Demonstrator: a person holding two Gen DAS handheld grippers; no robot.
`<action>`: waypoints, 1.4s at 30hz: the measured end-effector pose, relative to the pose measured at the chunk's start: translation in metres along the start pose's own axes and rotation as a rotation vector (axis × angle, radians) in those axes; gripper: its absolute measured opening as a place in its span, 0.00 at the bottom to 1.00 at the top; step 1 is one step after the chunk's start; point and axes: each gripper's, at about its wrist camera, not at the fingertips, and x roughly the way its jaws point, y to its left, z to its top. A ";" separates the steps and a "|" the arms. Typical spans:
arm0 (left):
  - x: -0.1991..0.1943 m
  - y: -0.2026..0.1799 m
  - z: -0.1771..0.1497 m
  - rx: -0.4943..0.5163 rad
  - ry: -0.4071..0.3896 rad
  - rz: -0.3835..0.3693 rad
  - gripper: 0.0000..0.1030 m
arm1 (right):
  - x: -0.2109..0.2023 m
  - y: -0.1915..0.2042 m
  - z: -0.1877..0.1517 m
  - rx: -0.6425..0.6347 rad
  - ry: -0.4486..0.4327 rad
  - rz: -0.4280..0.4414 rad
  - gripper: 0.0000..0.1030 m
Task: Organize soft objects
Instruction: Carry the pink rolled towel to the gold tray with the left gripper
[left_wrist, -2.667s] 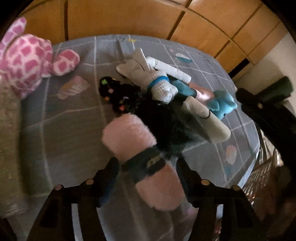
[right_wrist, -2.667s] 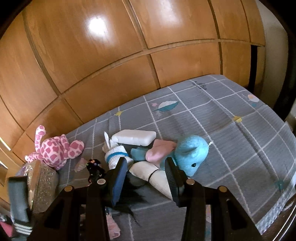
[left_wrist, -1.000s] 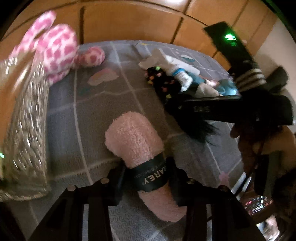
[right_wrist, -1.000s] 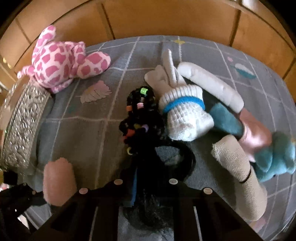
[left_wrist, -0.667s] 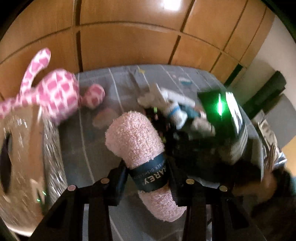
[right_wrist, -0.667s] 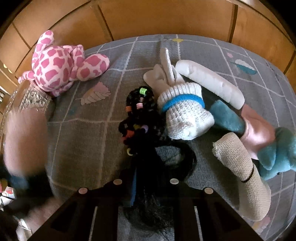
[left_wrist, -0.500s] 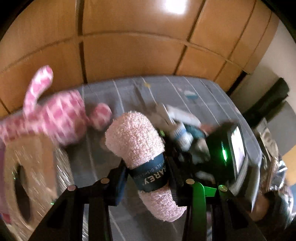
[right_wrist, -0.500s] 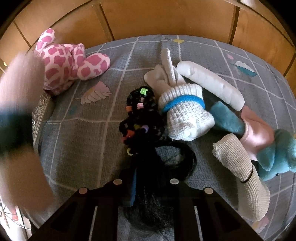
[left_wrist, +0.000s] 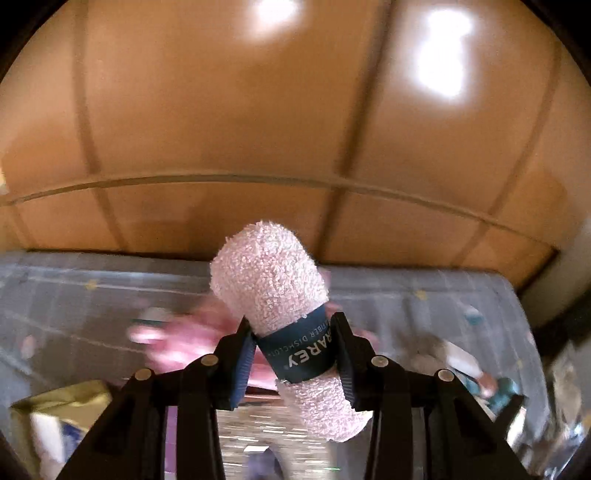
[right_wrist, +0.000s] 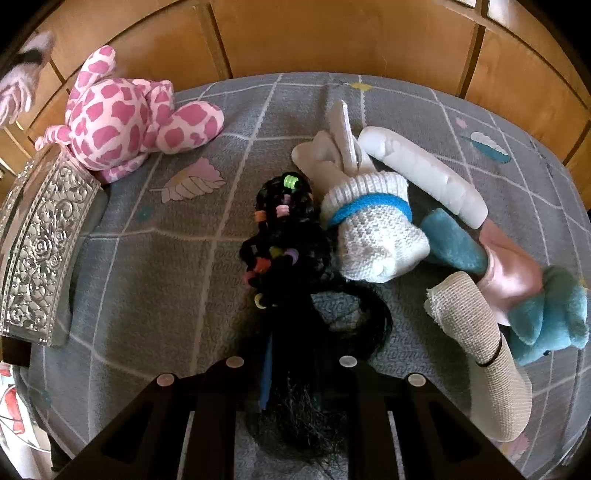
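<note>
Here the left gripper (left_wrist: 293, 356) is clamped on the dark paper band of a rolled pink dishcloth (left_wrist: 280, 306), which hangs above the grey bedspread (left_wrist: 74, 295), its fluffy ends sticking out above and below the jaws. The roll looks light and squashy; the band is probably the firmest place to pinch, though smooth paper could slide along the terry if the roll is swung hard. The right gripper (right_wrist: 291, 373), low over the near edge of the bedspread, has its jaws nearly together on a black hairpiece (right_wrist: 295, 280) with coloured beads: loose, stringy stuff that likely trails and snags, so a bunched pinch seems wise.

The left wrist view is smeared, and shows mostly the wooden panelling (left_wrist: 258, 110) beyond the roll. Only the right wrist view gives the pile clearly: a white knitted sock (right_wrist: 373, 236) touching the hairpiece, a blue plush toy (right_wrist: 546, 314) to the right, a pink spotted plush (right_wrist: 125, 122) far left, and an embossed silver box (right_wrist: 40, 258) at the left edge.
</note>
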 end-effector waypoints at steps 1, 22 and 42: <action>-0.002 0.015 0.002 -0.023 -0.006 0.026 0.39 | 0.001 -0.001 0.000 -0.002 -0.001 -0.002 0.15; -0.083 0.242 -0.191 -0.378 0.026 0.250 0.41 | 0.003 0.007 -0.002 -0.049 -0.033 -0.066 0.16; -0.129 0.253 -0.267 -0.470 -0.084 0.422 0.80 | 0.000 0.032 -0.028 0.010 -0.106 -0.149 0.16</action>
